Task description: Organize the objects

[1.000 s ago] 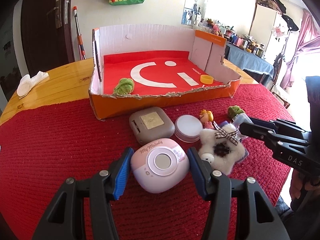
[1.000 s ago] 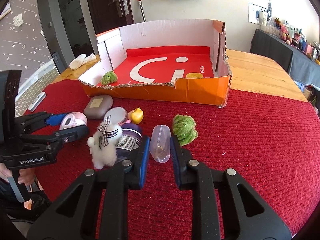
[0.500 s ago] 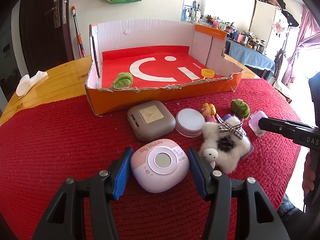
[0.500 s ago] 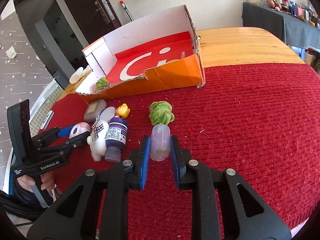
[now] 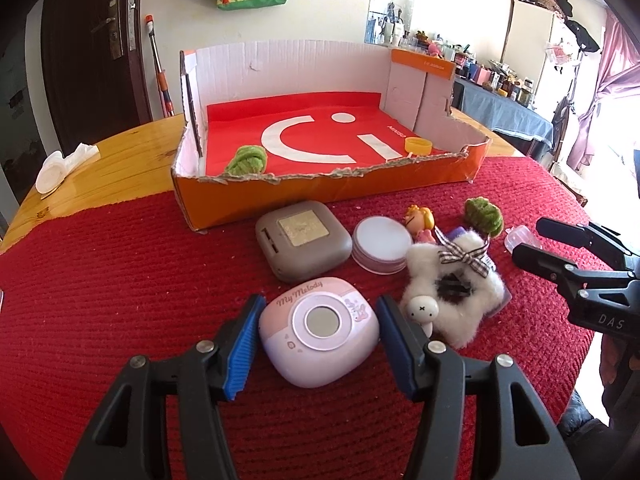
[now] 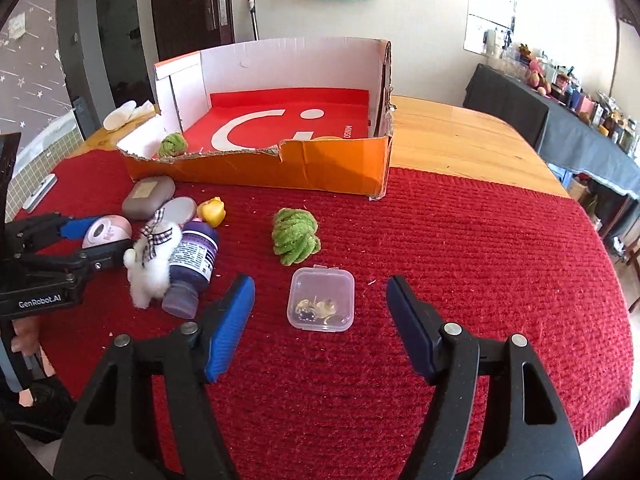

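Note:
My left gripper (image 5: pixel 318 336) is open around a pink My Melody case (image 5: pixel 319 334) that lies on the red cloth; small gaps show at both pads. My right gripper (image 6: pixel 320 312) is open, and a small clear plastic box (image 6: pixel 321 303) lies flat on the cloth between its fingers, untouched. An orange cardboard box (image 5: pixel 320 190) with a red floor stands behind, holding a green knit ball (image 5: pixel 245 161) and a yellow cap (image 5: pixel 418 146).
On the cloth lie a grey case (image 5: pixel 302 242), a round white tin (image 5: pixel 382 244), a white plush (image 5: pixel 454 300), a yellow figurine (image 6: pixel 212 211), a purple bottle (image 6: pixel 192 266) and a second green knit ball (image 6: pixel 295 236). A white cloth (image 5: pixel 64 166) lies on bare wood.
My right gripper has opened and let go of the clear box, which now lies flat on the cloth. My left gripper stays open around the pink case.

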### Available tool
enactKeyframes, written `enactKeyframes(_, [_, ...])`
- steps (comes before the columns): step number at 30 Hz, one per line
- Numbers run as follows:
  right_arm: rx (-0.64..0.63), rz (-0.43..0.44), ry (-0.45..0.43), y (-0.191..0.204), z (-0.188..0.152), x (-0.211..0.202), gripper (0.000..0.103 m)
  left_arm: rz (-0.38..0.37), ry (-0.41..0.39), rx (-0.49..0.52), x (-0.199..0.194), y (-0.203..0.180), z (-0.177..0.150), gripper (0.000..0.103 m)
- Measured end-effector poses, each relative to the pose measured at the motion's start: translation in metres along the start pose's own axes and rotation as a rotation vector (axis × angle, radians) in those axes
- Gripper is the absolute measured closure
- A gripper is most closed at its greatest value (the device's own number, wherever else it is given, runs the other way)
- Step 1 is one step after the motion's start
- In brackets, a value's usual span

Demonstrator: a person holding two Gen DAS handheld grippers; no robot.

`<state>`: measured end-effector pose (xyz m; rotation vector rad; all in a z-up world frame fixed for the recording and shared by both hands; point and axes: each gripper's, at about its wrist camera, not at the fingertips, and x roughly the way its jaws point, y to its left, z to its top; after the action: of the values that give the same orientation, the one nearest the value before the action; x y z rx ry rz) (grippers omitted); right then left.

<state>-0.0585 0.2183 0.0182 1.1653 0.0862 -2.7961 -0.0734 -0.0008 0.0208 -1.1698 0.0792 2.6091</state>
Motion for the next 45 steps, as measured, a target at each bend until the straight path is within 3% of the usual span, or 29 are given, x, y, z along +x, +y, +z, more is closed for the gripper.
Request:
enactKeyframes(2, [0.003, -0.011, 0.013, 0.000, -0.001, 0.005, 0.039, 0.003, -0.002, 0.005, 0.000, -0.001, 0.000, 0.043])
enactKeyframes(4, [-0.004, -0.009, 0.024, 0.001, -0.003, 0.009, 0.069, -0.001, -0.006, 0.005, -0.001, 0.000, 0.000, 0.045])
enactKeyframes(14, [-0.010, 0.037, -0.042, 0.004, 0.009, -0.010, 0.070, -0.021, -0.090, 0.025, -0.032, -0.004, 0.012, 0.045])
enactKeyframes(20, [-0.014, 0.056, -0.054, 0.009, 0.019, -0.013, 0.070, -0.028, -0.097, 0.026, -0.034, -0.003, 0.022, 0.045])
enactKeyframes(28, [-0.042, 0.139, -0.109, 0.010, 0.069, -0.015, 0.070, -0.058, -0.120, 0.090, -0.031, -0.005, 0.062, 0.045])
enactKeyframes(36, [-0.097, 0.210, -0.017, 0.016, 0.114, 0.030, 0.070, -0.115, -0.056, 0.172, 0.008, -0.006, 0.101, 0.045])
enactKeyframes(40, [-0.129, 0.238, 0.061, 0.018, 0.124, 0.056, 0.070, -0.166, 0.004, 0.215, 0.031, -0.007, 0.112, 0.045])
enactKeyframes(45, [-0.191, 0.240, 0.137, 0.022, 0.130, 0.078, 0.070, -0.174, 0.060, 0.266, 0.052, -0.009, 0.119, 0.045])
